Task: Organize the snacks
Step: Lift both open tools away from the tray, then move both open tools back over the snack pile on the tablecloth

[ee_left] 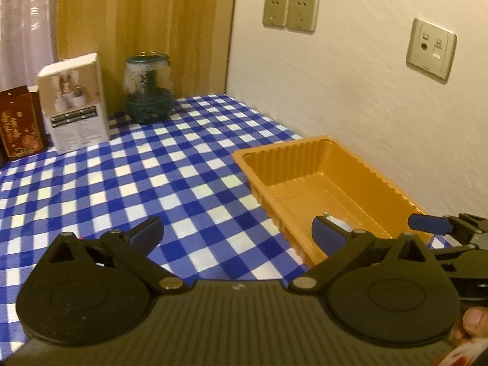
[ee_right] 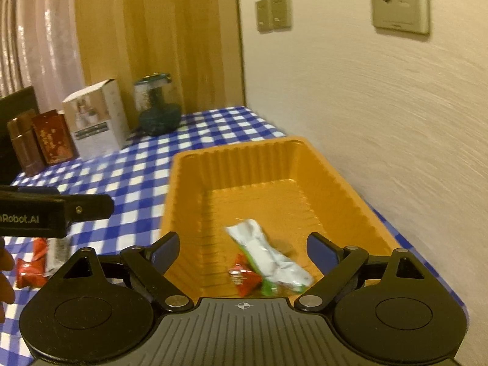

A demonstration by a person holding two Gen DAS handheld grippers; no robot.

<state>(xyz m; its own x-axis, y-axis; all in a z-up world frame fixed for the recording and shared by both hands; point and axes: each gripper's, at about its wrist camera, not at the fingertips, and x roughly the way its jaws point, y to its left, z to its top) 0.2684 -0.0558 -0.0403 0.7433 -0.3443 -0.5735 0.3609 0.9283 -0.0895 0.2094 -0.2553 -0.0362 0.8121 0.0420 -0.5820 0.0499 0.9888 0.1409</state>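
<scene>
**Two snacks in the orange tray, more waiting on the table**

We hold a claw in each hand above a table with a blue and white checked cloth (ee_left: 128,177). Our right claw (ee_right: 242,251) hangs over the near end of an orange plastic tray (ee_right: 335,189) that sits beside the wall; its jaws are spread wide and hold nothing. Inside the tray lie a white and green snack packet (ee_right: 268,253) and, touching it, a small red wrapped sweet (ee_right: 244,279). Our left claw (ee_left: 236,231) is also wide and empty, just left of the tray. More red snack packets (ee_right: 30,270) lie on the cloth outside the tray. At the far edge stand a white box (ee_left: 74,103), a dark red box (ee_left: 19,122) and a glass jar (ee_left: 149,88).
</scene>
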